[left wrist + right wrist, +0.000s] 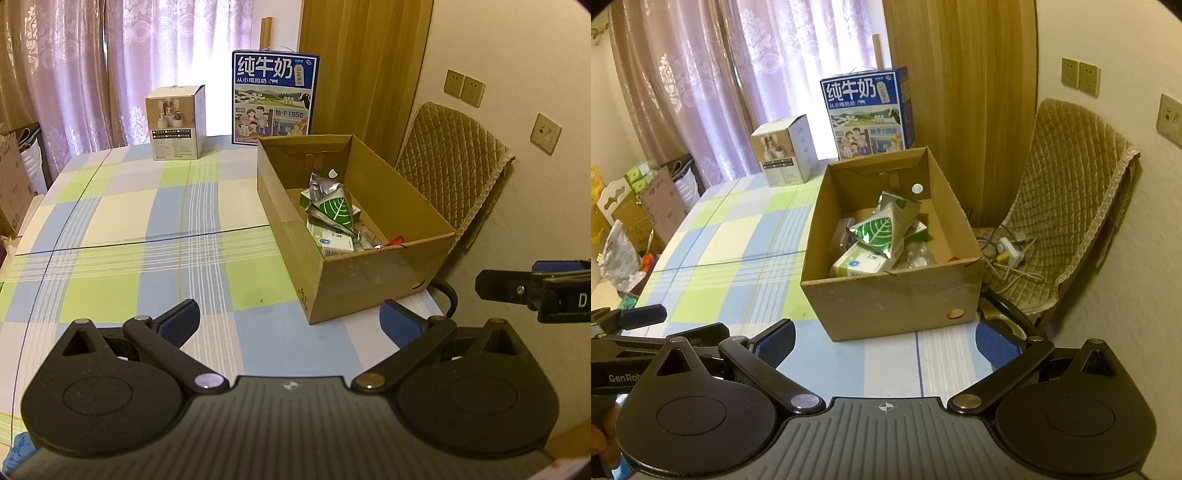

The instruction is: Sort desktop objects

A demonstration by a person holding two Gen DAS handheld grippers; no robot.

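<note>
An open brown cardboard box (373, 284) sits at the right side of the checked blue, green and white tablecloth (129, 229), holding a silver pouch with a green leaf print (877, 230) atop a white-and-green carton (857, 264). The cloth left of it lies bare. Left gripper (290, 319) and right gripper (884, 341) both gape wide, holding nothing.

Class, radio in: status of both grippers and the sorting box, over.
Left gripper open, empty. Right gripper open, empty. Cardboard box on table, holding green leaf pouch and packets. Nothing between fingers and box.
</note>
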